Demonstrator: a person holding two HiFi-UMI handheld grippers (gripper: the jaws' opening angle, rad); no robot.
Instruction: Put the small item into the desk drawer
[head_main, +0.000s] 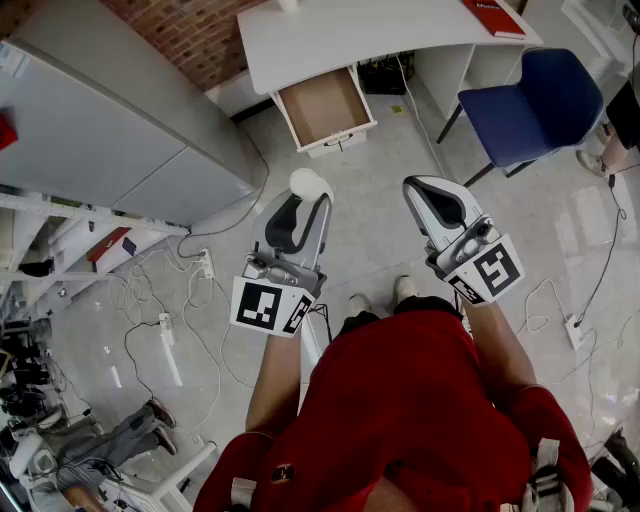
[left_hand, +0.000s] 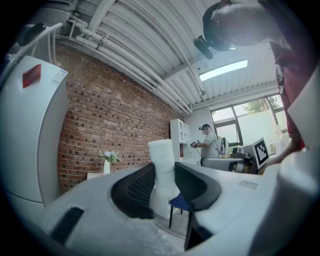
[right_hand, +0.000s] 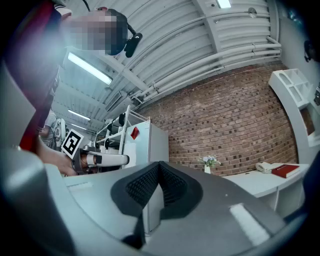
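The small white item (head_main: 308, 183) is held clamped between the pads of the left gripper (head_main: 303, 200), with its end projecting past the jaw tips. It is carried above the floor, well apart from the desk drawer (head_main: 322, 106), which is seen pulled open under the white desk (head_main: 400, 30). The right gripper (head_main: 430, 192) is held beside the left, jaws closed together on nothing.

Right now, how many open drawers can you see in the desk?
1. The drawer is pulled out from the left part of the desk, as the head view shows it. Others may be hidden under the top.
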